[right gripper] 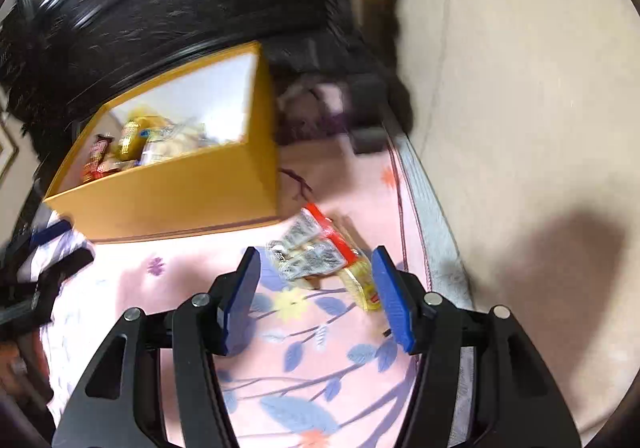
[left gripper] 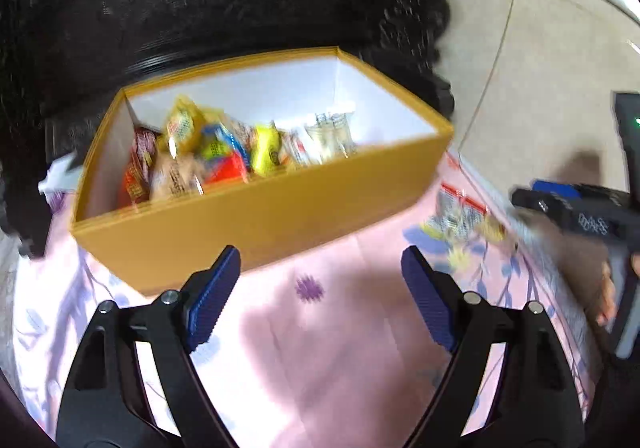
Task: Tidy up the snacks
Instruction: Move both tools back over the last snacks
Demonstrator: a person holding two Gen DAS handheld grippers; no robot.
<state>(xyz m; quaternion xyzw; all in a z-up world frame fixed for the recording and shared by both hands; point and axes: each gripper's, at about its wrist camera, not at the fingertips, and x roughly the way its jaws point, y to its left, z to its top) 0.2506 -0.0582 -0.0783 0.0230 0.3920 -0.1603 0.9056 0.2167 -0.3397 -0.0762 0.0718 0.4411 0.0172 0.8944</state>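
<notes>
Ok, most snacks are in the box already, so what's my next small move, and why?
Probably ease the right tool forward and down onto the packets left on the cloth beside the box. Its jaws stand open and empty, with the packets just ahead of the tips, so it is nearer than the left tool.

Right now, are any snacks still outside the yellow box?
Yes. A small pile of snack packets lies on the pink floral cloth beside the yellow box, ahead of the open right gripper.
</notes>
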